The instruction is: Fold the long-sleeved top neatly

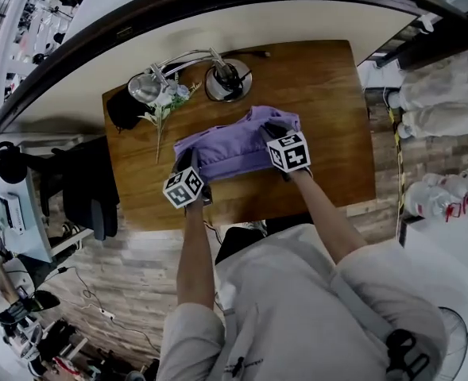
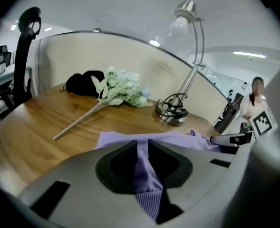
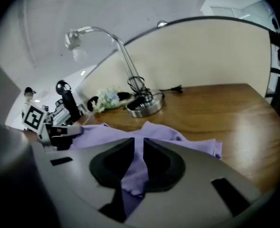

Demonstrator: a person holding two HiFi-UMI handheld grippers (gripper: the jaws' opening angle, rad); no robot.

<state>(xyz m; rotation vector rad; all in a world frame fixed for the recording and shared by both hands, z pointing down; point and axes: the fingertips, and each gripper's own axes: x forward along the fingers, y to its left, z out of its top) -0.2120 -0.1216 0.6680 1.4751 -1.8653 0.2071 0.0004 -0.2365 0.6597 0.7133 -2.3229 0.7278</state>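
A lilac long-sleeved top (image 1: pixel 234 145) lies bunched in the middle of the wooden table (image 1: pixel 329 133). My left gripper (image 1: pixel 187 165) is at the top's near left corner. In the left gripper view the jaws of that gripper (image 2: pixel 142 148) are shut on a strip of lilac cloth with a ribbed hem (image 2: pixel 148 201). My right gripper (image 1: pixel 273 133) is at the top's right side, and its jaws (image 3: pixel 139 148) pinch a fold of the same cloth (image 3: pixel 111 134). Each gripper shows in the other's view, low over the cloth.
A chrome desk lamp (image 1: pixel 226 78) stands behind the top, with a sprig of artificial flowers (image 1: pixel 166 101) and a black object (image 1: pixel 122 109) to its left. Bare wood lies to the right of the top and along the near edge.
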